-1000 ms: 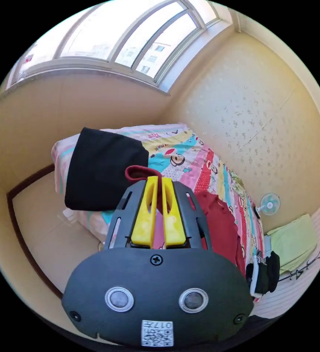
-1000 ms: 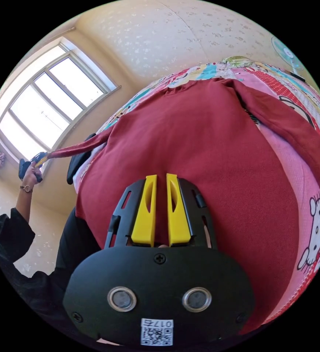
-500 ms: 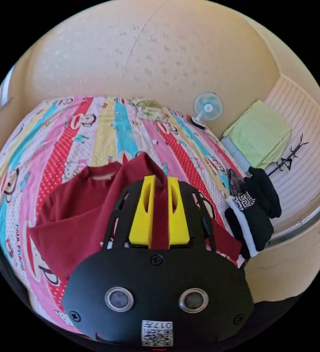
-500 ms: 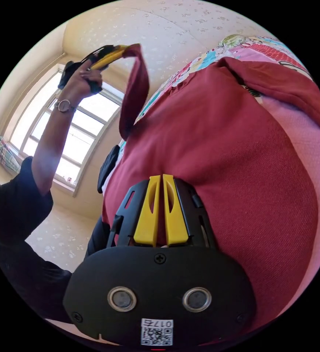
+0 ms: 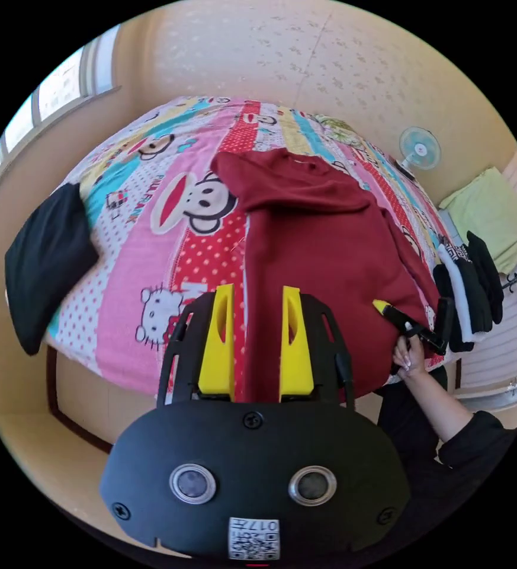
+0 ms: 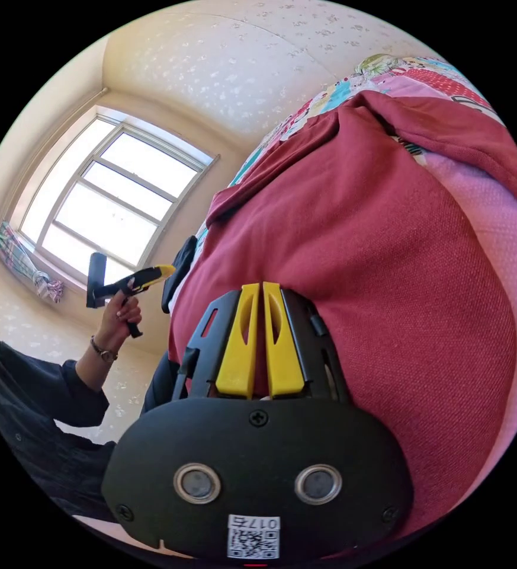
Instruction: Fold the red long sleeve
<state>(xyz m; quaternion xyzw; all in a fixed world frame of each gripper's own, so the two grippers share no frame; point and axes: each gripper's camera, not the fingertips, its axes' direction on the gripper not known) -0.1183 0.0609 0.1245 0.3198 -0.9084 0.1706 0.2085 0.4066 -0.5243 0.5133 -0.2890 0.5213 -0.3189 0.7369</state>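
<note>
Red long sleeve [image 5: 323,237] lies flat on the patterned bedspread [image 5: 151,237] with its sleeve now folded across the body, released by the left gripper [image 5: 257,332], now parted and withdrawn above the hem, while the right gripper [image 6: 257,338] stays clenched on the hem.

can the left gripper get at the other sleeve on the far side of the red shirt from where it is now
Probably yes. The left gripper is open and holds nothing, hanging above the near edge of the red shirt. Nothing lies on the shirt between it and the unfolded sleeve.
</note>
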